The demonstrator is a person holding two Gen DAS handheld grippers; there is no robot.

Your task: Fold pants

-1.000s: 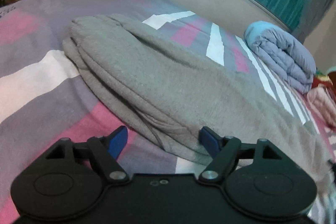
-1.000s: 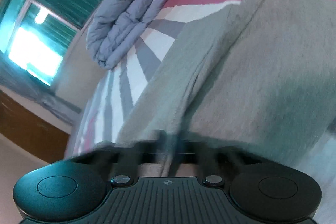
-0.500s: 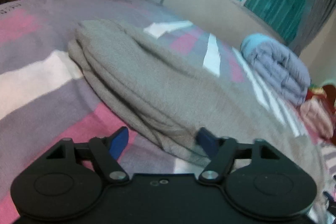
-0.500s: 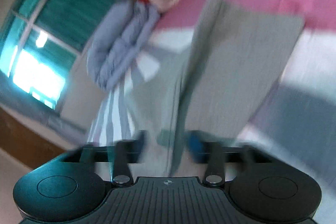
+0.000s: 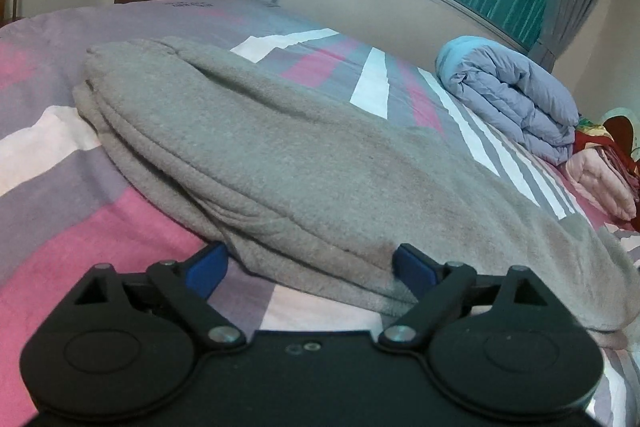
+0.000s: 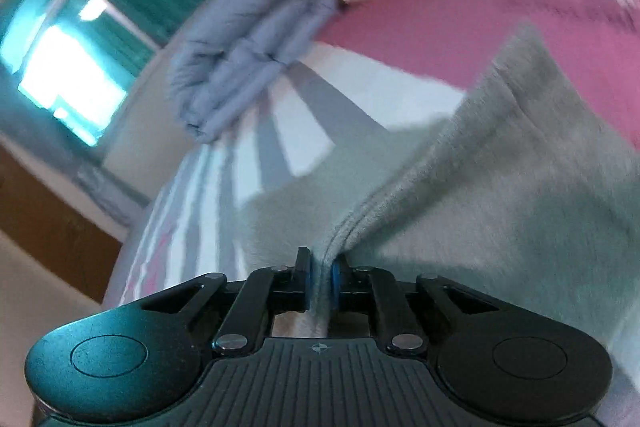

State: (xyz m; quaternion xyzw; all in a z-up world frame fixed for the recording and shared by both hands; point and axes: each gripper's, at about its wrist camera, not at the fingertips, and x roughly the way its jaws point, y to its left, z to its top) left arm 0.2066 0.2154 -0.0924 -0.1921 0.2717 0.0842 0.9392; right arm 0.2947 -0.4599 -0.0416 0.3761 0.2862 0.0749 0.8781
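Note:
Grey fleece pants (image 5: 288,163) lie folded lengthwise on the striped bed, stretching from far left to near right. My left gripper (image 5: 310,269) is open, its blue pads (image 5: 208,269) on either side of the near folded edge of the pants, low over the bedspread. My right gripper (image 6: 320,279) is shut on a layered edge of the pants (image 6: 500,195), with the cloth pinched between its blue pads (image 6: 335,277) and lifted off the bed. The right wrist view is blurred.
A folded lilac-blue duvet (image 5: 516,103) lies at the far right of the bed, with pink and red bedding (image 5: 604,179) beside it. The pink, grey and white bedspread (image 5: 100,227) surrounds the pants. A window with green curtains and a brown door stand behind.
My right gripper has closed on the pants edge and lifted it, swinging its view. My left gripper has stayed open and edged slightly closer to the fold.

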